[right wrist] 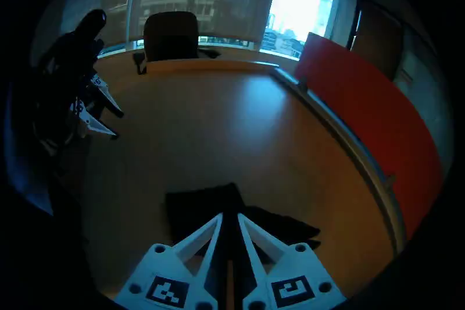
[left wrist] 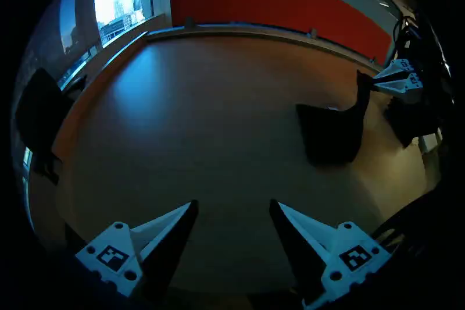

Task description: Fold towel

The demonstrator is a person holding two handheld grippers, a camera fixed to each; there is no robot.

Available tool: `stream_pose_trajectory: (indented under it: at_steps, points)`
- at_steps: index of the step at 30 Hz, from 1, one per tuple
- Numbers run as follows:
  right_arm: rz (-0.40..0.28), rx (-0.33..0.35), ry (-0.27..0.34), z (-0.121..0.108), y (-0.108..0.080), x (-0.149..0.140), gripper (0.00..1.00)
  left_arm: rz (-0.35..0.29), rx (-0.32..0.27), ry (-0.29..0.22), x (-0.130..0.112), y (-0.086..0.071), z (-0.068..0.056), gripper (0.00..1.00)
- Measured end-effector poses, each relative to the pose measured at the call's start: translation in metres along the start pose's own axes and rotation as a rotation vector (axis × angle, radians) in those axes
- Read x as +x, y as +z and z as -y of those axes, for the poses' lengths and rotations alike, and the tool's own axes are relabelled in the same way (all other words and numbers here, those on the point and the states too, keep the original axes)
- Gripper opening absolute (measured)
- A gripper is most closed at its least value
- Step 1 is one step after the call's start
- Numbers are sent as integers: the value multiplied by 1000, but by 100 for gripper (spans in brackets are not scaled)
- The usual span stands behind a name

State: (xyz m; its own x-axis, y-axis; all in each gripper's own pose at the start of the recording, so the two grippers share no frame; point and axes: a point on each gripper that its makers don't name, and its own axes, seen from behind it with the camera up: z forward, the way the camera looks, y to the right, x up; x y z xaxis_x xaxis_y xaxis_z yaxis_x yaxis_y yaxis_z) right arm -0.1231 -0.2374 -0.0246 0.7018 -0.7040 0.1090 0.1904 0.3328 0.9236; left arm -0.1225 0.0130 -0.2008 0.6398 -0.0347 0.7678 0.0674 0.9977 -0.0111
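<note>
A dark towel (left wrist: 331,132) lies on the wooden table (left wrist: 203,118), right of centre in the left gripper view. One corner of it is pulled up off the table by my right gripper (left wrist: 363,80). In the right gripper view the towel (right wrist: 197,205) spreads just under and ahead of my right gripper (right wrist: 230,216), whose fingers are nearly together with dark cloth pinched between them. My left gripper (left wrist: 232,204) hangs open above bare wood, well apart from the towel. It is also seen far off as the left gripper (right wrist: 116,124), held by a person in dark clothes.
A red partition (left wrist: 279,2) runs along the table's far edge. An office chair (right wrist: 170,34) stands at the table's end by the windows (right wrist: 296,7). Another dark chair (left wrist: 38,115) sits at the table's left side. Bare wood spreads between the two grippers.
</note>
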Motion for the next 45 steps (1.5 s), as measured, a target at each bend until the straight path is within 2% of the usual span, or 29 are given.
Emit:
stream_pose_trajectory:
  at_steps: [7, 11, 14, 23, 27, 31, 35, 41, 45]
  points:
    - [23, 84, -16, 26, 31, 1, 2, -3, 15, -23, -4, -7, 7, 91]
    - [58, 135, -13, 44, 54, -11, 2, -3, 19, -46, -9, -12, 10, 91]
    - [78, 151, -12, 52, 64, -18, 2, 0, 22, -55, -12, -13, 11, 91]
    - [91, 163, 4, 57, 70, -19, 3, 6, 21, -63, -16, -13, 13, 90]
    - [93, 159, 6, 57, 71, -19, 6, 6, 21, -59, -15, -12, 13, 91]
    - [94, 157, 15, 57, 70, -20, 21, 4, 21, -55, -13, -12, 12, 91]
    - [96, 154, 30, 57, 69, -21, 42, 3, 20, -56, -14, -12, 11, 91]
    - [85, 142, 34, 54, 67, -18, 53, 2, 20, -52, -14, -13, 10, 91]
    - [82, 139, 36, 53, 64, -18, 55, 0, 20, -48, -13, -13, 10, 91]
